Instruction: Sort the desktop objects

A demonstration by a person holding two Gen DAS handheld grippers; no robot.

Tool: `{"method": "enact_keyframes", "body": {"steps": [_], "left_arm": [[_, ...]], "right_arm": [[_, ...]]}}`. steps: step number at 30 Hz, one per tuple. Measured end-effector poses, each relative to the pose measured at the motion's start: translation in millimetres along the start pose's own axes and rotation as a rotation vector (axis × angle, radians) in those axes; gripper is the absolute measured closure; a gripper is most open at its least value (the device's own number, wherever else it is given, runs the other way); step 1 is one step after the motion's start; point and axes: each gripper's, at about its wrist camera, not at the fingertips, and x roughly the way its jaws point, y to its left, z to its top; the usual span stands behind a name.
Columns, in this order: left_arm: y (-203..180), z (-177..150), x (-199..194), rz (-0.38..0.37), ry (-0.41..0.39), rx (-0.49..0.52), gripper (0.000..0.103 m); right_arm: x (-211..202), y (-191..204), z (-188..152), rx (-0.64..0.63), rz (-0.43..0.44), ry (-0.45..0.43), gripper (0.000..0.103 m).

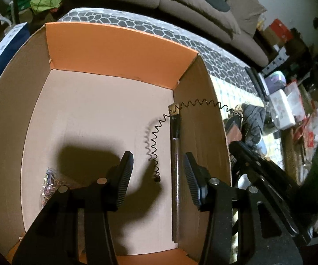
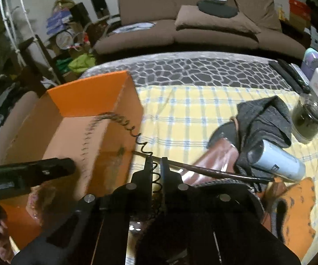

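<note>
An orange cardboard box (image 1: pixel 119 50) stands on the table, seen also as the box (image 2: pixel 88 92) in the right wrist view. A black coiled cord (image 1: pixel 152 141) hangs over its right wall, its free end lying on the box floor. My left gripper (image 1: pixel 158 176) hovers open inside the box above that end, holding nothing. A brown stick (image 1: pixel 175 154) lies along the inner right wall. Outside the box, my right gripper (image 2: pixel 156 165) is shut on the coiled cord (image 2: pixel 137 135).
A small bag of coloured bands (image 1: pixel 48 183) lies in the box. On the checked cloth (image 2: pixel 192 114) are a thin dark rod (image 2: pixel 214 171), a brown leather case (image 2: pixel 220 159), grey fabric (image 2: pixel 262 119), a pale blue can (image 2: pixel 278 163), a glass jar (image 2: pixel 309 121) and an orange cloth (image 2: pixel 295 203).
</note>
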Motion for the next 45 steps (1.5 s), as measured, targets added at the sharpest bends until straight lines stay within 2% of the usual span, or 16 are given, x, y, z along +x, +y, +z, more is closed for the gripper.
{"method": "enact_keyframes", "body": {"steps": [5, 6, 9, 14, 20, 25, 26, 28, 29, 30, 34, 40, 45], "left_arm": [[1, -2, -4, 0.002, -0.02, 0.005, 0.058], [1, -3, -4, 0.0, -0.021, 0.007, 0.056], [0, -5, -6, -0.029, -0.027, 0.013, 0.048], [-10, -8, -11, -0.062, -0.041, 0.062, 0.048], [-21, -14, -22, 0.003, -0.105, 0.144, 0.044], [-10, -15, -28, 0.018, -0.114, 0.109, 0.042], [-5, -15, -31, 0.008, -0.119, 0.092, 0.044], [7, -14, -37, -0.024, -0.124, 0.055, 0.062], [13, -14, -41, -0.034, -0.124, 0.044, 0.085], [18, -13, -44, -0.035, -0.126, 0.038, 0.095], [37, -12, -58, 0.049, -0.143, 0.039, 0.096], [63, -16, -47, 0.21, -0.064, 0.066, 0.096], [63, -19, -41, 0.359, -0.042, 0.149, 0.096]], "right_arm": [[-31, 12, 5, -0.037, 0.067, -0.078, 0.098], [-37, 15, 6, -0.046, 0.088, -0.084, 0.098], [-54, 20, 7, -0.058, 0.171, -0.08, 0.097], [-75, 32, 7, -0.093, 0.246, -0.078, 0.097], [-100, 51, 13, -0.133, 0.302, -0.096, 0.097], [-120, 75, 15, -0.173, 0.347, -0.119, 0.097], [-123, 77, 16, -0.174, 0.359, -0.125, 0.097], [-128, 83, 18, -0.163, 0.388, -0.134, 0.097], [-129, 83, 18, -0.156, 0.397, -0.135, 0.097], [-127, 85, 19, -0.147, 0.406, -0.132, 0.097], [-104, 89, 20, -0.107, 0.409, -0.096, 0.097], [-46, 85, 9, -0.018, 0.365, 0.042, 0.095], [-6, 85, -6, 0.013, 0.306, 0.145, 0.093]]}}
